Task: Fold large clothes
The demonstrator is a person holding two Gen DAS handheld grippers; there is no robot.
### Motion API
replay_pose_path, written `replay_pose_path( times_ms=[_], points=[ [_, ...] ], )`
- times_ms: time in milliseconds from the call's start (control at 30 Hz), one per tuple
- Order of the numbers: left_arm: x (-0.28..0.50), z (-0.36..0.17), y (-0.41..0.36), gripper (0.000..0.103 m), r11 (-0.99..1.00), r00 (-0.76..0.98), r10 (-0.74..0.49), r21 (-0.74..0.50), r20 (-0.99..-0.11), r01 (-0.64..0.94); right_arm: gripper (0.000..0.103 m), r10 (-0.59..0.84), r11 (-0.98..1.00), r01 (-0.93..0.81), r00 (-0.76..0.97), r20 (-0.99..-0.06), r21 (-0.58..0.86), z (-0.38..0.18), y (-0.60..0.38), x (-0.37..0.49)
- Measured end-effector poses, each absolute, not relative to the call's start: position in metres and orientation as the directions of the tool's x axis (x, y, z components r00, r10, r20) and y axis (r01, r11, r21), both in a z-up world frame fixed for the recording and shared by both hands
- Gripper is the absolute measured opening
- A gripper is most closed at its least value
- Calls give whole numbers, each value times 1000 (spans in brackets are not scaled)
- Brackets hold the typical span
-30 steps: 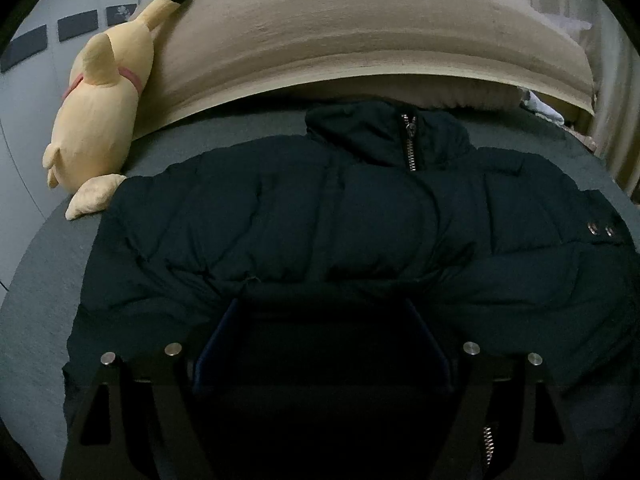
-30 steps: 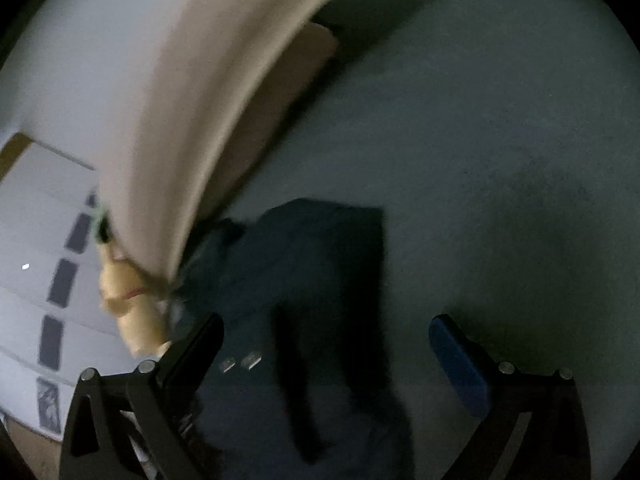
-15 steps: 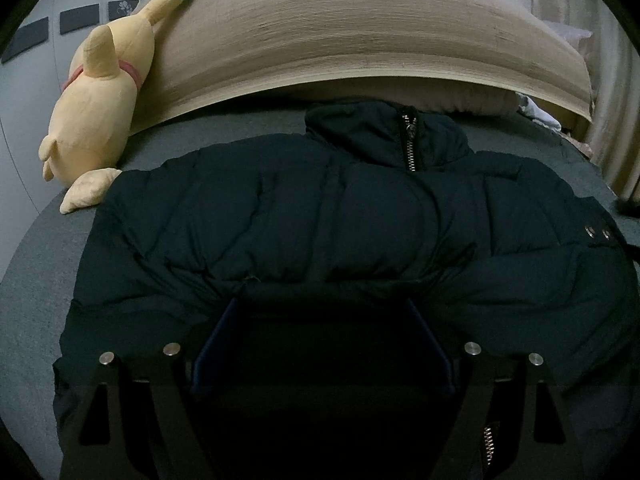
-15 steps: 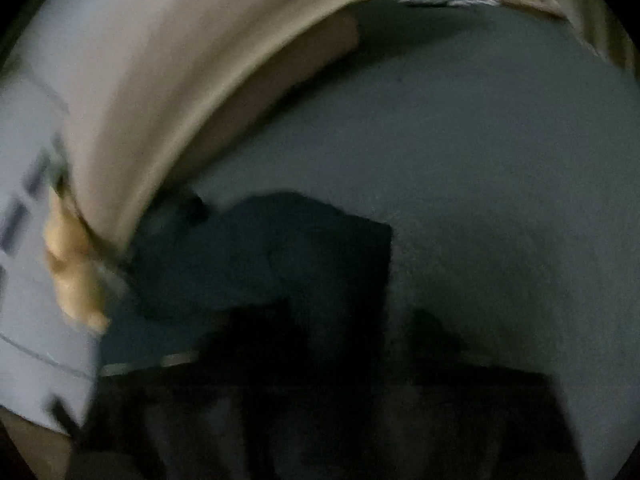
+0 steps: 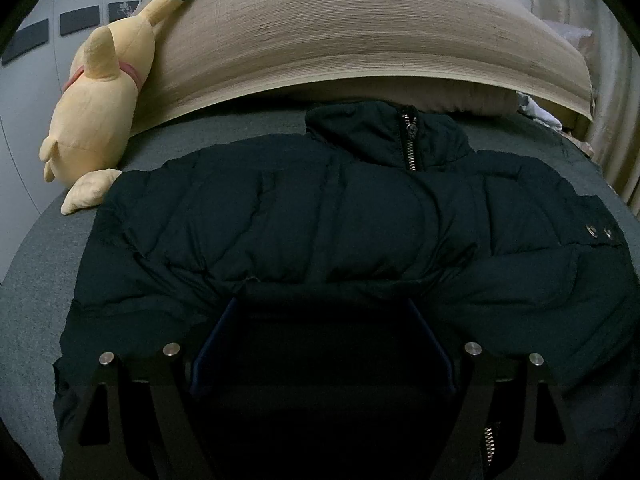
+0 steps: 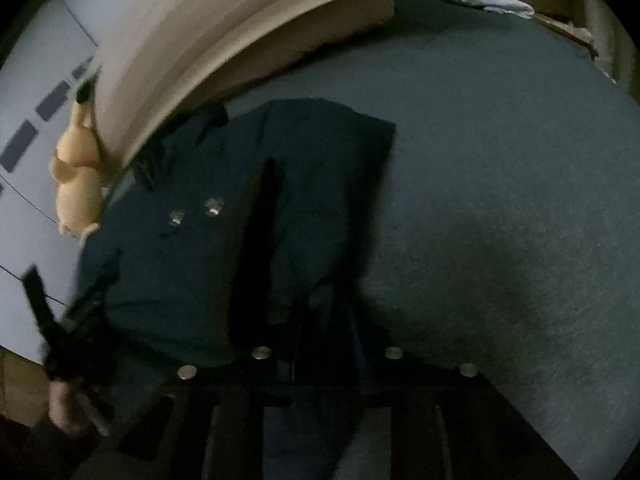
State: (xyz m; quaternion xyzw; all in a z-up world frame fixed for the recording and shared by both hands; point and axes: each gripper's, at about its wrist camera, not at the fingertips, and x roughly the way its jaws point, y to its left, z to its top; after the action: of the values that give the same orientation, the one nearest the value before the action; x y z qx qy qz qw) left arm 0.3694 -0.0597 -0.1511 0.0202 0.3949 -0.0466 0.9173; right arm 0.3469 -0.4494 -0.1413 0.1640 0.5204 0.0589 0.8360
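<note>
A dark navy puffer jacket [image 5: 320,220] lies flat on the grey bed [image 5: 32,300], zipped collar [image 5: 408,136] towards the headboard. My left gripper [image 5: 322,320] rests at the jacket's near hem. Its blue-padded fingers [image 5: 212,344] stand wide, with dark fabric in the gap and no visible pinch. In the right wrist view my right gripper [image 6: 326,320] is at the jacket's [image 6: 200,272] right edge, near two metal snaps [image 6: 212,206]. Its jaws are closing and stand nearly together with a fold of jacket fabric pinched between them.
A yellow plush toy [image 5: 96,112] leans on the beige headboard cushion [image 5: 360,32] at the back left. White cloth [image 5: 540,112] lies at the back right beside a curtain [image 5: 616,100]. Bare grey sheet [image 6: 500,200] spreads right of the jacket. A hand [image 6: 64,412] shows at lower left.
My right gripper rolled and shifted over the jacket's edge, and its wide-open fingers came together on the fabric. The left gripper and the jacket's body have stayed put.
</note>
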Motion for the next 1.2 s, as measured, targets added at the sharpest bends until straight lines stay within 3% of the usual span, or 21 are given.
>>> replay_pose_path(
  times_ms=[100,167,200,233,267,333,467,567,733,900,1200],
  points=[
    [370,-151,-59,84,995,683,-70,-1,-727,101,21,233,946,96,467,-853,311,-144,-445,347],
    [371,-151,-58,84,995,680,-71,-2,-730,101,27,215,950,98,477,-852,295,-141,-447,342],
    [371,-150,-59,84,995,678,-70,-1,-732,101,52,216,946,116,475,-853,304,-137,-450,338],
    [371,-148,-58,84,995,676,-72,-3,-734,103,86,220,939,133,478,-850,318,-132,-454,332],
    [370,-144,-57,84,993,668,-76,2,-740,115,93,223,934,139,490,-843,328,-129,-454,325],
    [366,-135,-54,84,990,640,-89,4,-763,142,93,200,944,123,528,-826,307,-112,-459,296],
    [337,-98,-8,84,976,645,-219,-152,-732,159,93,174,962,83,553,-815,262,-83,-457,265],
    [327,-84,50,85,984,704,-147,-173,-694,35,93,194,957,64,582,-790,282,-69,-453,260],
    [343,-114,129,85,952,625,-106,-261,-774,-161,93,296,940,-38,586,-754,339,-57,-396,276],
    [356,-133,131,85,964,602,-100,-226,-792,-138,93,356,926,-107,569,-741,362,-70,-340,311],
    [368,-157,121,88,989,584,-2,-88,-812,-118,94,177,982,-42,538,-824,184,-138,-311,362]
  ],
)
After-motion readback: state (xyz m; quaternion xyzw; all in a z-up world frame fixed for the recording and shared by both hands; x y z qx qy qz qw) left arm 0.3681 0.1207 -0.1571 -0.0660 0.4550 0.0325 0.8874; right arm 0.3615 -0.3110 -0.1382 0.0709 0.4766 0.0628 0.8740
